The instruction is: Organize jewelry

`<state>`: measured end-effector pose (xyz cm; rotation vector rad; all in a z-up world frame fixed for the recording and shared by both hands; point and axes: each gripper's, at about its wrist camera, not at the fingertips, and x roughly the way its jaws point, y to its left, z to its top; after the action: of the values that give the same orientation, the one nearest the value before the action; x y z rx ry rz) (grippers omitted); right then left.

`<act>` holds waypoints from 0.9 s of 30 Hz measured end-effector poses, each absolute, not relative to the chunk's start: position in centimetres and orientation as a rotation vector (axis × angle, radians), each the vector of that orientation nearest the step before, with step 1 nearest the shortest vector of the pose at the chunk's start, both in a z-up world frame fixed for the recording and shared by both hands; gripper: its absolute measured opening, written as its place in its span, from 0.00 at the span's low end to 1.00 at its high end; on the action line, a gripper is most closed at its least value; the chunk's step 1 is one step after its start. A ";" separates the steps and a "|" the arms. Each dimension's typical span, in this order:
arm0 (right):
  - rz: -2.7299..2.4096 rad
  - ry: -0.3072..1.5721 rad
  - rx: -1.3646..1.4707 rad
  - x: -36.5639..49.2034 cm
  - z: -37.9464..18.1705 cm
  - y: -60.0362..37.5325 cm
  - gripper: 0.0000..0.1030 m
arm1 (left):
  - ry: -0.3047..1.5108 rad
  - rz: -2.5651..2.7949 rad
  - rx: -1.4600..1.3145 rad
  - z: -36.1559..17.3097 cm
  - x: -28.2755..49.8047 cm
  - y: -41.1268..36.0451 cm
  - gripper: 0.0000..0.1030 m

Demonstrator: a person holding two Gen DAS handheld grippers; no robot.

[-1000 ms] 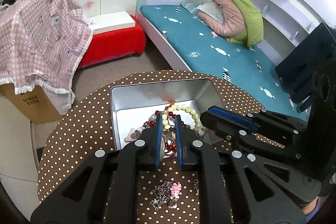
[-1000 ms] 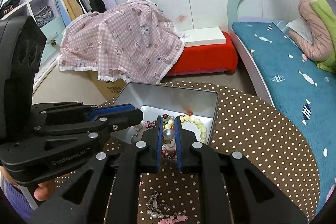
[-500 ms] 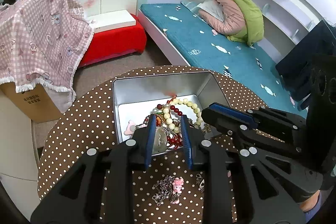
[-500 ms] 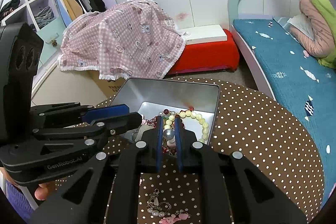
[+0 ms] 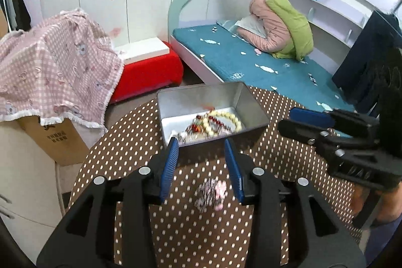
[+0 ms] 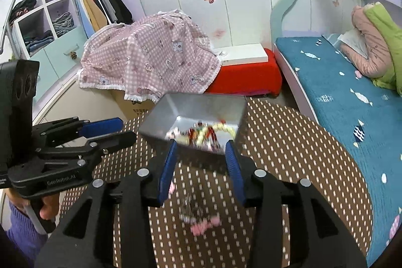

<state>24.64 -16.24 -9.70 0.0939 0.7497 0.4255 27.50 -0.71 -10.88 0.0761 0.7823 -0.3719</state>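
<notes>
My left gripper (image 5: 202, 165) hung over the polka-dot bench (image 5: 130, 142) with its fingers (image 5: 169, 165) opening and nothing between them. At 12 o'clock from it sat the metal tin (image 5: 251, 107), with the jewelry heap (image 5: 213, 123) of cream and red beads lying in its near half. At 6 o'clock from the tin, on the bare bench and below the gap of my fingers, lay a small silver-and-pink charm cluster (image 5: 209, 195), blurred but clearly outside the tin.

My right gripper (image 6: 201, 165) was spreading its fingers (image 6: 167, 167) too, empty, with the tin's near wall (image 6: 201, 157) just beyond the tips and the same cluster (image 6: 198, 217) at 6 o'clock.

I judged 1 piece left to move. The risks: beads sat close to the tin's near edge, so a finger swung low could hook a strand and drag it out. The cluster looked tangled, so a partial pinch might lift 1 part and drop the rest. Both grippers crowding 1 small target could collide.

Readable writing: "GenRobot.AI" on my left gripper's body (image 6: 60, 178). The print on the cardboard box (image 5: 56, 137) at 9 o'clock was too small to read.
</notes>
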 end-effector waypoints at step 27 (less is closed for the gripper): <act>0.411 0.862 0.124 19.2 -16.1 -18.3 0.42 | 0.907 -0.379 0.071 -19.7 23.5 -3.1 0.24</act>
<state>19.24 -18.28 -16.09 0.1237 0.8620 0.4106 23.53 -3.05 -19.74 0.0710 0.9074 -0.3793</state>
